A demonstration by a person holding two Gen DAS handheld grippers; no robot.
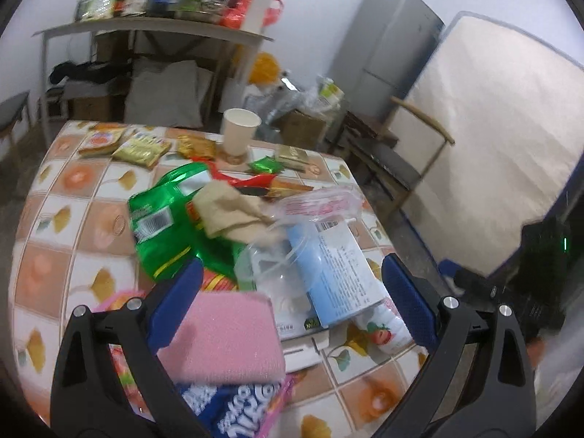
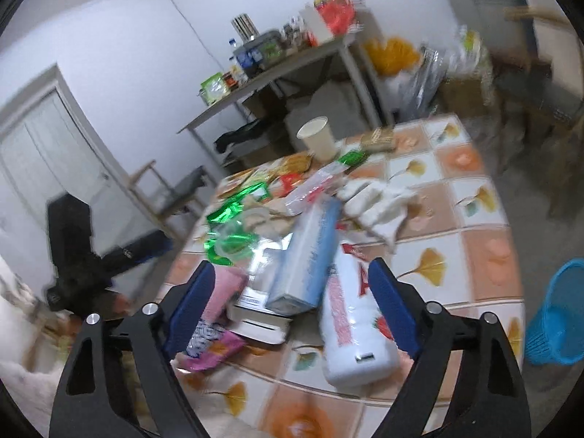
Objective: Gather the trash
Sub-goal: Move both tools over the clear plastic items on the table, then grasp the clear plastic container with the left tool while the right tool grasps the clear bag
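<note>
With the right gripper held wide and empty, the white bottle at five o'clock should be straddled squarely before closing.

Trash is heaped mid-table: a crumpled green bag, a beige wad atop it, a pale blue carton lying tilted, a white bottle on its side near the table's edge, and a blue bin off the table on the floor.

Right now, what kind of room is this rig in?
Likely a lived-in home room doubling as storage, not a lab: a fridge and a mattress leaning on the wall, a tile-pattern tablecloth strewn with snack wrappers, and a blue waste basket beside the table.
</note>
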